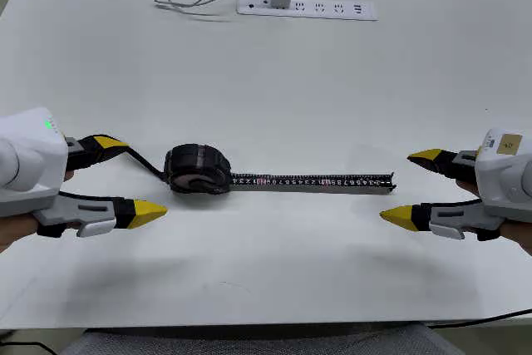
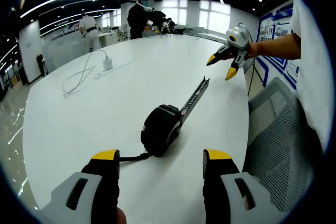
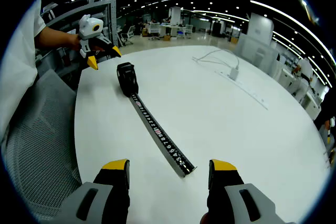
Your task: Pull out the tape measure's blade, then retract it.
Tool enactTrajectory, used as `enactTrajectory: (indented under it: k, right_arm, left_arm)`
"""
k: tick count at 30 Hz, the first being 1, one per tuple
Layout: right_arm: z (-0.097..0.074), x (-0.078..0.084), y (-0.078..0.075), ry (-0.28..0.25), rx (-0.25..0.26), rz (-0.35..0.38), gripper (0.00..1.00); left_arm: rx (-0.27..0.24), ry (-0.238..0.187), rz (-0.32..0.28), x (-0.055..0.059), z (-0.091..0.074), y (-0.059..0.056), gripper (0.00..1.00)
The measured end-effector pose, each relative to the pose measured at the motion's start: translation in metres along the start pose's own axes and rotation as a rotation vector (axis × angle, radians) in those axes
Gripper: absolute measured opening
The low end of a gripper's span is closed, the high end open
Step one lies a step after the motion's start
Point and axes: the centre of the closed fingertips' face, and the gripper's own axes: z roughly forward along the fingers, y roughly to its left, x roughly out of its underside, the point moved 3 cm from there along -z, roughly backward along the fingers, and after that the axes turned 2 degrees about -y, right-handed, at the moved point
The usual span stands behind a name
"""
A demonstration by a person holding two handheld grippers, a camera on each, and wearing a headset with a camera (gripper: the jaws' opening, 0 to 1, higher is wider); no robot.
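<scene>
White table (image 1: 266,81), open hall behind. The case (image 1: 198,170) is stood mid-table, with the blade (image 1: 312,180) drawn out flat from it toward the right gripper (image 1: 397,185). That gripper's jaws are held apart either side of the blade's far end and are not closed on it. The left gripper (image 1: 137,176), jaws likewise apart, is placed just behind the case, and the strap (image 1: 148,164) from the case is touching one jaw. Risk judged: with nothing gripped, the blade may be whipped back on retraction and the case skidded.

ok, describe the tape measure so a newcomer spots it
On the white table, nearer than the power strip at the far edge, the tape measure lies between the left gripper and the right gripper. It's the dark rounded case with a numbered blade drawn out.
</scene>
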Motion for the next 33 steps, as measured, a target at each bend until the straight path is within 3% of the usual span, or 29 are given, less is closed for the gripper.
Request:
enactTrajectory:
  k: [3, 13, 23, 25, 33]
  right_arm:
    - [-0.004, 0.001, 0.003, -0.005, 0.012, 0.006, 0.58]
    - [-0.015, 0.006, 0.01, -0.022, 0.042, 0.045, 0.68]
    - [-0.023, 0.015, 0.017, -0.031, 0.072, 0.075, 0.73]
    - [-0.026, 0.017, 0.019, -0.033, 0.081, 0.091, 0.74]
    - [-0.029, 0.021, 0.031, -0.048, 0.093, 0.116, 0.8]
  left_arm:
    - [-0.042, -0.021, 0.006, 0.001, -0.008, 0.002, 0.64]
    - [-0.095, -0.044, -0.049, 0.009, -0.029, 0.006, 0.67]
    - [-0.14, -0.049, -0.096, 0.021, -0.042, 0.001, 0.73]
    - [-0.177, -0.051, -0.082, 0.024, -0.045, 0.003, 0.74]
    - [-0.195, -0.066, -0.131, 0.033, -0.05, -0.004, 0.8]
